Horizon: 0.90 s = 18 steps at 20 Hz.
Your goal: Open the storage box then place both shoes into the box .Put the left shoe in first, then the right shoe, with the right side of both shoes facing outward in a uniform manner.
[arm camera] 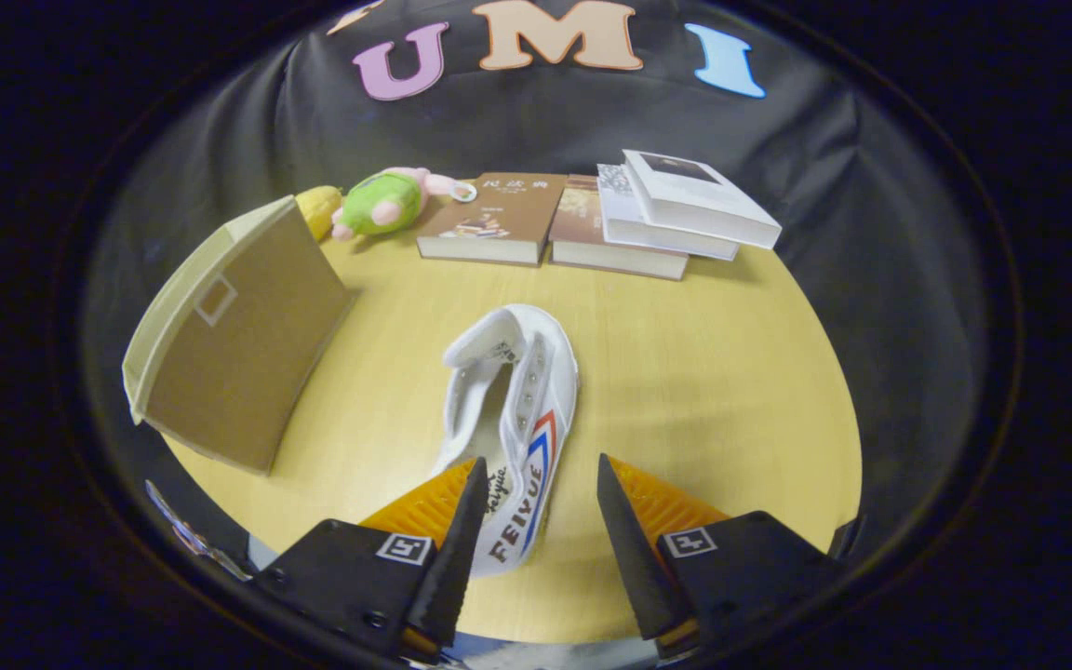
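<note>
A white canvas shoe (517,409) with red and blue side stripes lies on its side on the yellow table (703,391), heel end nearest me and toe pointing away. My gripper (541,479) is open, its fingers straddling the heel end without pressing on it; the left finger (462,521) covers part of the heel. To the left of the shoe stands a beige cardboard storage box (229,340), tilted, with its lid or side panel facing me. I cannot tell from here whether it is open.
Several books (592,223) lie stacked along the far edge of the table. A green and pink plush toy (387,200) and a yellow object (320,207) sit behind the box. Bare tabletop spreads to the right of the shoe.
</note>
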{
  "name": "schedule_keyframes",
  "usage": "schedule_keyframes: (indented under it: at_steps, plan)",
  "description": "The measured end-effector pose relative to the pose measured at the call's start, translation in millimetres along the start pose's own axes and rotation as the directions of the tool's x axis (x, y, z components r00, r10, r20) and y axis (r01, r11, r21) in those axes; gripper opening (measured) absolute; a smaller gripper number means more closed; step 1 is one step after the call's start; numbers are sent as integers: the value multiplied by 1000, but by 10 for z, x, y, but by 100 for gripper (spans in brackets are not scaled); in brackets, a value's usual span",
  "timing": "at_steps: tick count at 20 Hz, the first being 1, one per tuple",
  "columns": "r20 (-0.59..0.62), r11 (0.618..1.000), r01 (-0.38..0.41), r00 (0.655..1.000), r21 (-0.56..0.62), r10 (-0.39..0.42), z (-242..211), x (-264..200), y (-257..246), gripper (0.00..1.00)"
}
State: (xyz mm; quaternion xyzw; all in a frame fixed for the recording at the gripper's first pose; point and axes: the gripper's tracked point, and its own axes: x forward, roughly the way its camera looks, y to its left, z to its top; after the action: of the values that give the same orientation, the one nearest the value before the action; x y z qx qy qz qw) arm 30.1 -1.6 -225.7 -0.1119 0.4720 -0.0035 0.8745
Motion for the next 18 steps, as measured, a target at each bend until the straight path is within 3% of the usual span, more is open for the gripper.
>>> schedule_keyframes:
  at_steps: [3, 6, 11, 18]
  plan:
    - [1, 1000, 29, 1000, 4, -29, 96, 219, -85, 75]
    - [-1, 998, -4, 1000, 59, 4, 198, 412, 10, 63]
    - [-12, 999, 35, 999, 24, -35, 216, 563, -39, 44]
    - [39, 998, 62, 997, 12, -62, 223, 574, -91, 35]
